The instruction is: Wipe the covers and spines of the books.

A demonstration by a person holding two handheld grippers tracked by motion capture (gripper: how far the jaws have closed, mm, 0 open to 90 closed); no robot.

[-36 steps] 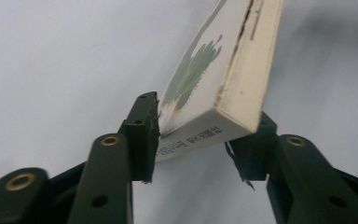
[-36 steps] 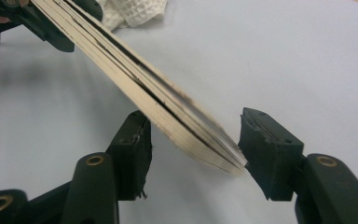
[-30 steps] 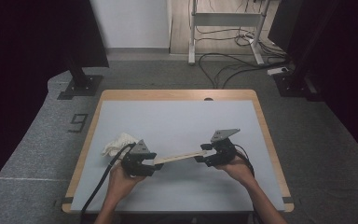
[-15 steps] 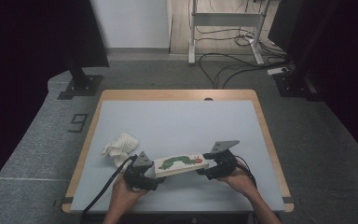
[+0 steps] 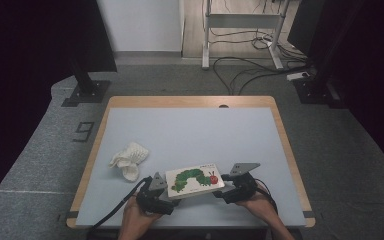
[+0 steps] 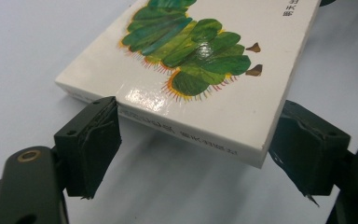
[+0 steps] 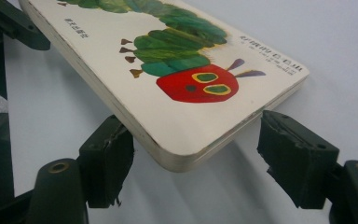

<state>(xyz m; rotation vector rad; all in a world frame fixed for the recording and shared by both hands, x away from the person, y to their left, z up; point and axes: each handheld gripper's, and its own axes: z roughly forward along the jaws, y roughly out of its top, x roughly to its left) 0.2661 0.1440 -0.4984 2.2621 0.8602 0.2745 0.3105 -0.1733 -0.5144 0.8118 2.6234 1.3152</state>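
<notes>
The book [image 5: 195, 180] lies on the table [image 5: 190, 125] near its six o'clock edge; the cloth [image 5: 128, 159] sits at its ten o'clock, apart.

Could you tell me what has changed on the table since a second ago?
The book, carried edge-on before, now lies cover-up nearer the table's front edge. Both the left gripper and right gripper came down and their jaws have just been opening, pads off it. The white cloth stayed put.

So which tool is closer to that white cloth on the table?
Left. The left tool sits just right of the cloth; the right tool is beyond the book.
</notes>
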